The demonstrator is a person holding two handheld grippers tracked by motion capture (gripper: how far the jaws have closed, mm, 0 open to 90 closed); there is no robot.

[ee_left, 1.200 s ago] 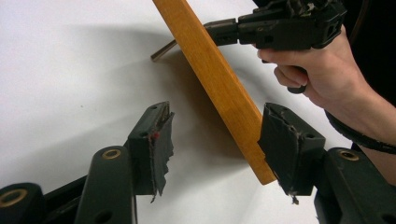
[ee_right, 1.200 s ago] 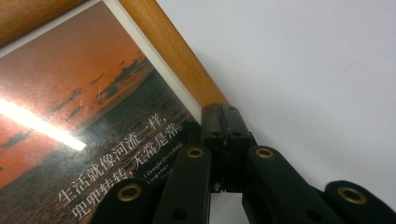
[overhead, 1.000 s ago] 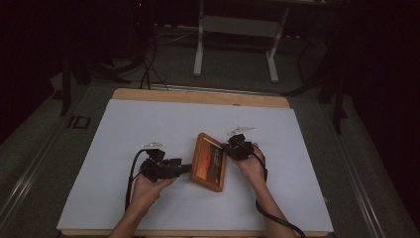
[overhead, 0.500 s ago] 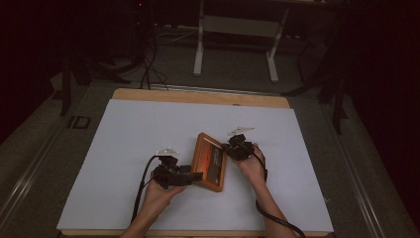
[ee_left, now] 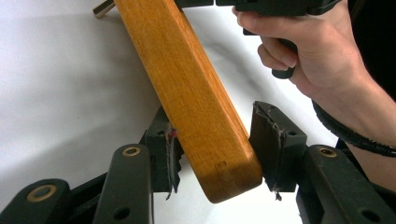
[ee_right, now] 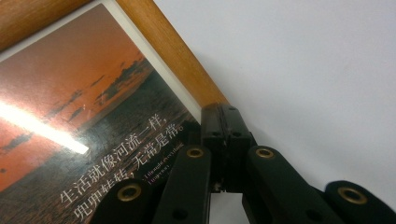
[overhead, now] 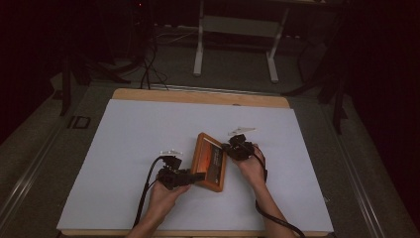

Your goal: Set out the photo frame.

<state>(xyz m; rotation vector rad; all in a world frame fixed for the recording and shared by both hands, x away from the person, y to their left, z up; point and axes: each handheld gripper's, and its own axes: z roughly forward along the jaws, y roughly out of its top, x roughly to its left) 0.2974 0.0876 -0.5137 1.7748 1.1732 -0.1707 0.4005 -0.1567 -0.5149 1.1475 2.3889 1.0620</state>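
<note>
A wooden picture frame (overhead: 210, 161) with an orange sunset print lies tilted on the white table. My right gripper (overhead: 229, 150) is shut on its right edge; in the right gripper view the jaws (ee_right: 222, 116) meet on the wood rim (ee_right: 173, 56) beside the print (ee_right: 70, 107). My left gripper (overhead: 198, 177) straddles the frame's near left corner. Its jaws have just been closing. In the left gripper view the frame (ee_left: 196, 98) stands between the pads (ee_left: 268, 144): one pad touches the wood, the other is a sliver off. The right hand (ee_left: 317, 60) shows beyond.
The white sheet (overhead: 148, 129) covers a wooden table whose bare far edge (overhead: 198, 96) shows at the back. Beyond it are a dark floor, cables (overhead: 146, 69) and a metal stand (overhead: 235, 44). Cables trail from both grippers toward the near edge.
My left gripper has slid right and a little down to the frame's near corner, and its jaws now sit narrower around the wood. The right gripper and frame stay put.
</note>
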